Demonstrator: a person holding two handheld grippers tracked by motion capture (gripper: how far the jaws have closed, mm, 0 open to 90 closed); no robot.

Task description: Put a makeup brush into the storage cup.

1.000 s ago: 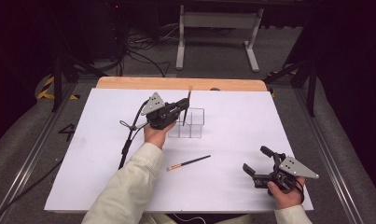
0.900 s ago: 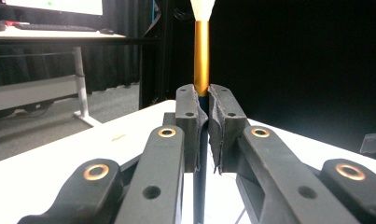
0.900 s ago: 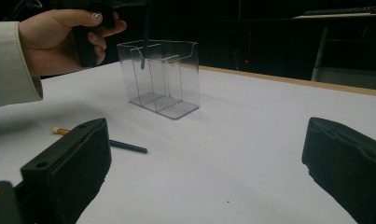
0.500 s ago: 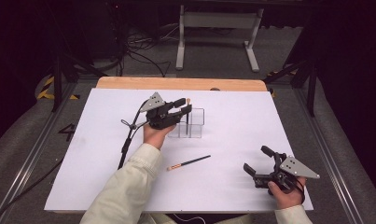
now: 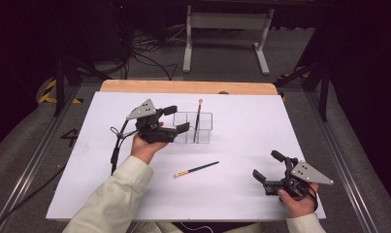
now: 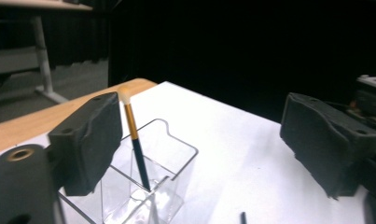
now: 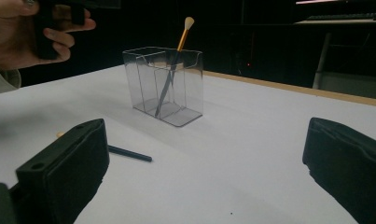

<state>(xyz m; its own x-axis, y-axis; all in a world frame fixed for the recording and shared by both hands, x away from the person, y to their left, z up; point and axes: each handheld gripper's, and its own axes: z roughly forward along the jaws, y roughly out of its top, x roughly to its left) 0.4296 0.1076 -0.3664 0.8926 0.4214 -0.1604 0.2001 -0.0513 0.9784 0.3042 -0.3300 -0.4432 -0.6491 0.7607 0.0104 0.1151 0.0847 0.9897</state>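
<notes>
A clear acrylic holder [image 5: 204,121] stands mid-table. A dark-handled makeup brush [image 5: 198,118] with a gold ferrule stands in it, bristles up, leaning a little. My left gripper [image 5: 177,119] is open just left of the holder, with nothing between its jaws. From the left gripper view the brush [image 6: 135,140] and holder [image 6: 174,175] sit beside the left jaw of the open gripper [image 6: 209,140]. A second brush [image 5: 196,169] lies flat on the white sheet. My right gripper [image 5: 268,166] rests open near the front right, empty; its view shows the holder [image 7: 188,100], the standing brush [image 7: 181,39] and the lying brush [image 7: 128,154].
The white sheet [image 5: 261,126] covers most of the table, and a wooden edge [image 5: 188,87] shows at the back. A black cable [image 5: 116,150] trails from the left gripper. A metal stand [image 5: 224,29] and floor cables lie beyond the table. The person's left hand [image 7: 22,28] is at the upper left.
The left gripper held the brush upright over the holder; it has since opened, left the brush standing inside, and drawn back to the left. The right gripper has not moved.
</notes>
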